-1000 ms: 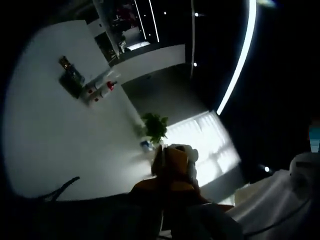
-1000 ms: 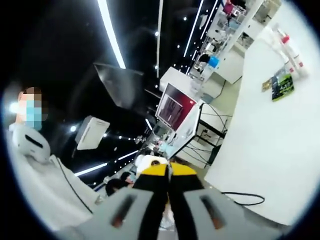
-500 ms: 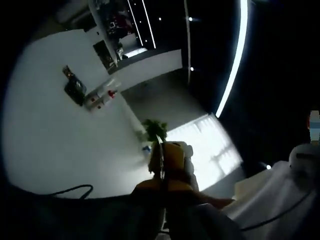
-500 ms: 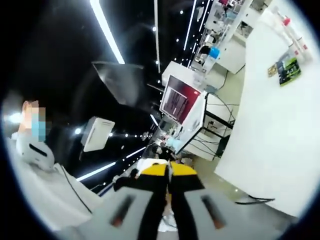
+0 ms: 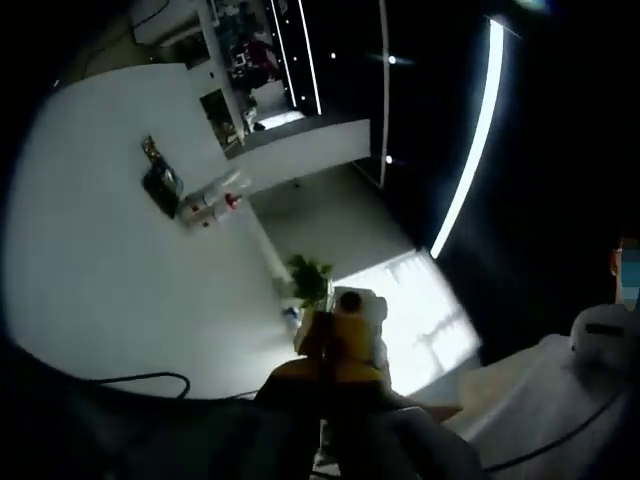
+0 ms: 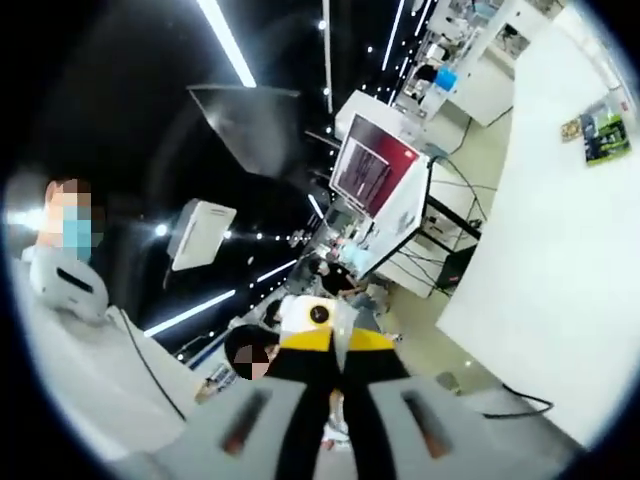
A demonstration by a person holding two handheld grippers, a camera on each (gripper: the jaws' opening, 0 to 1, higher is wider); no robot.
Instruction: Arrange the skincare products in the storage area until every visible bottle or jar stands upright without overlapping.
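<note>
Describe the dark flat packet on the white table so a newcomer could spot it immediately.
On the large white table, look toward its far edge near the shelving. The dark flat packet lies there beside two white bottles with red caps; it alone is dark and flat.

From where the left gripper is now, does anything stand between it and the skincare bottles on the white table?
Nothing visible does. In the left gripper view, bare white table lies between the left gripper and the bottles, which sit far off beside a dark packet. A potted plant stands off the table's edge.
</note>
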